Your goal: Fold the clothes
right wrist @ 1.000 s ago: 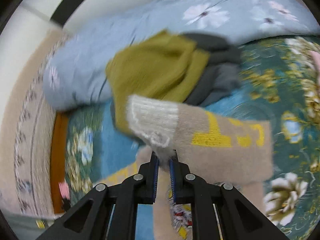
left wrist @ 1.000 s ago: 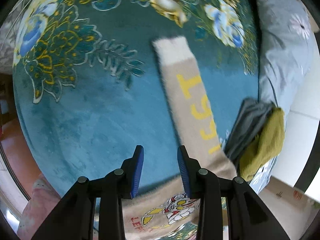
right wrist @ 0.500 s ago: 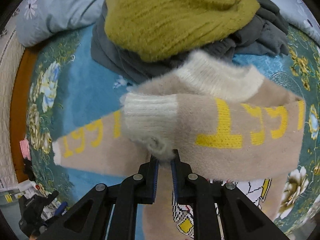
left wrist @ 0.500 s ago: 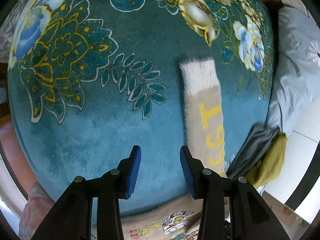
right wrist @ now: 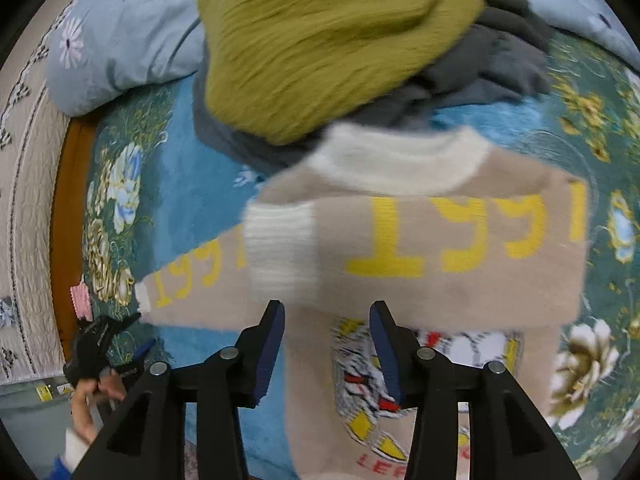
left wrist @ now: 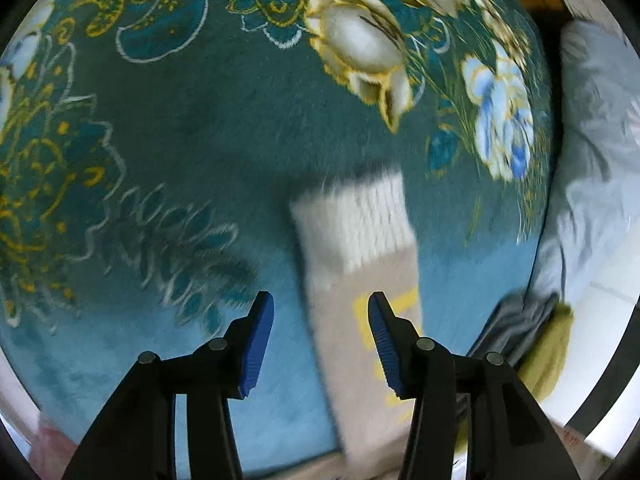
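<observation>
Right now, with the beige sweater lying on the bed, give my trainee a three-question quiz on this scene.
1. True or false: one sleeve of the beige sweater is folded across its body.
2. What lies on the grey clothes? A) a pink towel B) an olive-green knit C) a white pillow
3. Fill in: the other sleeve lies stretched out on the teal floral ____, under the left hand-held gripper.

Key: 1 true; 2 B; 3 blanket.
</observation>
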The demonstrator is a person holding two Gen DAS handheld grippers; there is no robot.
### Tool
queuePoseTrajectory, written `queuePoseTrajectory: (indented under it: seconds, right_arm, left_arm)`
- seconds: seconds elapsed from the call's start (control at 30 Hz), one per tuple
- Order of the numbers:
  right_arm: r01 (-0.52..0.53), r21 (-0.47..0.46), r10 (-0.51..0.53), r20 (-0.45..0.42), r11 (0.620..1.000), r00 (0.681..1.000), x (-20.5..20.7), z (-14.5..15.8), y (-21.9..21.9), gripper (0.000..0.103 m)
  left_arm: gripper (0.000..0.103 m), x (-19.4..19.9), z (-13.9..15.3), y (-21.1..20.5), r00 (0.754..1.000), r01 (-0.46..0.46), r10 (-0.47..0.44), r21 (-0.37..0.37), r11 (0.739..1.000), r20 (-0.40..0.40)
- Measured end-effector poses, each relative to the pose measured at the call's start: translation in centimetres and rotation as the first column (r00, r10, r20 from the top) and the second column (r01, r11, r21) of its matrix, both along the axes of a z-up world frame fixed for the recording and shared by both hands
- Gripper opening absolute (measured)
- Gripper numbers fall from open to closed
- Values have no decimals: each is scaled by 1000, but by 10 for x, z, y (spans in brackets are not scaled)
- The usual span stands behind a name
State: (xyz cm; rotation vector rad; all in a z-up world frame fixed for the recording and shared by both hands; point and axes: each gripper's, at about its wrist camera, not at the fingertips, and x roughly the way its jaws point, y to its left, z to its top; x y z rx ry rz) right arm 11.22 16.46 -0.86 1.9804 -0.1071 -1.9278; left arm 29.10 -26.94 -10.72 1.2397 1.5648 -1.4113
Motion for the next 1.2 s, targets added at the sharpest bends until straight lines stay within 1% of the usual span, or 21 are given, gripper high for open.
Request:
queuePoseTrajectory:
  seconds: [0.1,0.13,0.17,0.2,0.23,0.3,0.4,0.43,0.5,0.6,0.67,0.7,0.8,0.9,0.97,1.0,1.03,1.1,1.13,1.17,1.2]
  right_arm:
    - [39,24,-40,5,999,999,3,6,19,48]
    - [55,31,-55,7,998,998,4,9,26,48]
    - [69,36,-69,10,997,998,5,9,32,48]
    - [83,40,-84,12,996,996,5,10,37,48]
    - [100,40,-100,14,994,995,6,11,42,48]
    - [119,39,-120,16,992,993,8,12,45,48]
    - [136,24,-136,15,990,991,10,17,49,48]
    - [139,17,-139,13,990,990,10,19,50,48]
    - [138,4,-138,-1,990,990,11,25,51,48]
    - [135,-20,-135,-14,991,991,14,33,52,48]
    - [134,-34,-134,-19,990,991,17,36,53,48]
    - [133,-42,-134,-21,990,991,19,37,55,48]
    - [143,-58,-144,-20,988,989,25,40,63,48]
    - [168,-72,-169,-14,983,985,31,41,78,48]
    - [183,-80,-185,-16,980,983,33,41,88,48]
    - [197,-84,-199,-17,977,980,35,42,96,48]
    - [213,-87,-215,-17,973,976,37,41,105,48]
    - [243,-90,-246,-14,966,969,36,40,119,48]
    - [264,-94,-266,-12,960,964,35,38,129,48]
    - [285,-98,-287,-10,954,958,34,37,138,48]
    - [305,-102,-308,-8,947,951,33,36,148,48]
  left_arm:
    - [47,-7,-8,-5,999,-3,4,-11,1000,41]
    - [43,-8,-10,-6,999,-3,4,-14,1000,52]
    - [32,-10,-10,-6,999,-6,6,-13,1000,53]
    - [25,-11,-11,-6,999,-9,9,-12,1000,53]
    - [23,-12,-10,-5,999,-12,12,-10,1000,52]
    - [11,-13,-6,-5,998,-10,11,-26,1000,58]
    - [8,-16,8,-2,999,4,-1,-57,998,41]
    - [8,-18,16,0,999,26,-24,-78,997,26]
    - [7,-28,38,7,994,109,-111,-134,985,-4]
    - [7,-43,71,19,971,223,-237,-217,950,-40]
    - [7,-57,98,31,941,300,-330,-274,914,-70]
    - [7,-66,110,32,929,320,-359,-297,900,-86]
    - [7,-97,148,53,875,390,-464,-369,844,-136]
    - [7,-122,185,80,816,438,-551,-433,787,-176]
    - [7,-130,212,109,765,479,-616,-473,739,-188]
    - [7,-133,220,120,746,495,-639,-487,720,-187]
    - [7,-140,228,135,714,520,-675,-505,689,-185]
    - [7,-152,244,170,637,572,-750,-542,616,-179]
    - [7,-157,248,184,607,592,-776,-553,586,-173]
    - [7,-164,253,201,568,618,-807,-563,548,-162]
    - [7,-169,256,218,535,639,-831,-571,514,-150]
